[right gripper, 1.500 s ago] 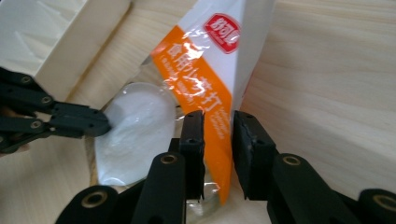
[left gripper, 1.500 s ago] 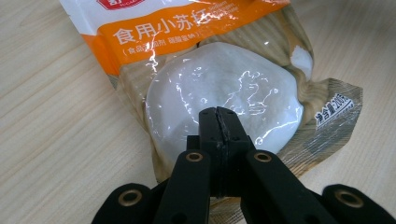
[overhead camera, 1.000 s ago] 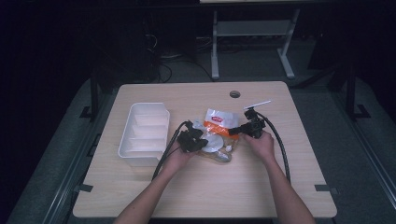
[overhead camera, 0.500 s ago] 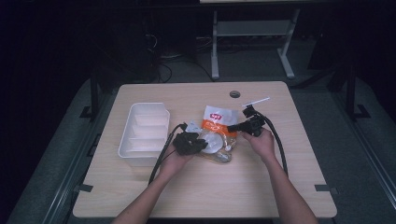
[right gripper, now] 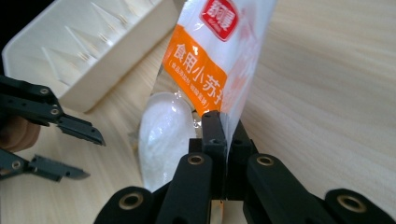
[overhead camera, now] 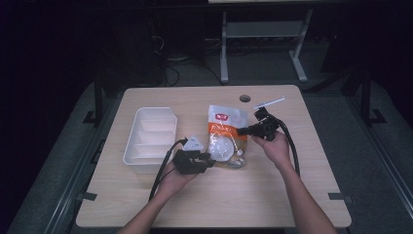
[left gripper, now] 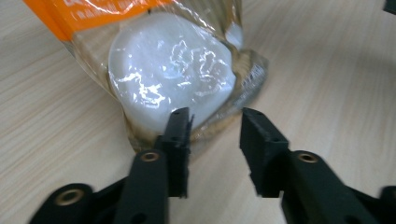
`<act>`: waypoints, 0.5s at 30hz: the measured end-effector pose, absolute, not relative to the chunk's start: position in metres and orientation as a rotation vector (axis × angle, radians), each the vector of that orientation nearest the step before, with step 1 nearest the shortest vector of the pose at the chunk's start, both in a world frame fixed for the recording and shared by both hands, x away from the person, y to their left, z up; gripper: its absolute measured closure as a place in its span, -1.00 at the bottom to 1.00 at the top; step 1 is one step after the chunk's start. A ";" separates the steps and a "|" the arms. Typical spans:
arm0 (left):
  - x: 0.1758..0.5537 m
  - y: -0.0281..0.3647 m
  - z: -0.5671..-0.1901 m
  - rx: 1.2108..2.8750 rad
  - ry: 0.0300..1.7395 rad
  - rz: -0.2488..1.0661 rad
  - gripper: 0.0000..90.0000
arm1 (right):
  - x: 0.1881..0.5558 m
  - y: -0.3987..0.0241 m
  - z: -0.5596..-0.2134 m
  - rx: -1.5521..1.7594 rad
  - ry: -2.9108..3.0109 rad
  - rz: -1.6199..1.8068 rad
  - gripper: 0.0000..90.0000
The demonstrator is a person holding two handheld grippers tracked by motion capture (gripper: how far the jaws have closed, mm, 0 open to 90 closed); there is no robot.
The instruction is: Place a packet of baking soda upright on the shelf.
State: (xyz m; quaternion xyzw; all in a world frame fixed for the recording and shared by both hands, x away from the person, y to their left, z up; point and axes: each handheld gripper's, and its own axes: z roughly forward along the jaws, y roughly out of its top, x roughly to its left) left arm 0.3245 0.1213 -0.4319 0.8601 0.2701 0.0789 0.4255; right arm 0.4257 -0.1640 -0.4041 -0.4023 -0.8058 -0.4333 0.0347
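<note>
One powder bag (overhead camera: 225, 134), one white tray (overhead camera: 150, 138). Right gripper (right gripper: 224, 130) clamps the bag's edge; left gripper (left gripper: 215, 123) gapes at its bottom corner.

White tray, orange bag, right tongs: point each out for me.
white tray (overhead camera: 148, 134), high view, on a middle compartment.
orange bag (right gripper: 198, 77), right gripper view, on its orange printed band.
right tongs (right gripper: 223, 135), right gripper view, between the tips clamped on the bag's edge.

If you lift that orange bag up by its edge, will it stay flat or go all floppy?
Probably floppy: the bag is thin, crinkly film, pinched at one edge by the right gripper. The white powder sits lumped at one end, so that end would likely sag and swing. The glossy film may also be slippery.
</note>
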 end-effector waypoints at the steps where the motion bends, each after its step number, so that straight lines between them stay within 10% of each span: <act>1: 0.322 0.123 -0.431 2.145 0.665 0.194 0.29 | 0.425 -0.164 -0.402 -1.227 -2.475 -1.335 0.99; 15: 0.288 0.140 -0.430 2.102 0.606 0.232 -0.09 | 0.401 -0.137 -0.357 -0.998 -2.630 -1.380 1.00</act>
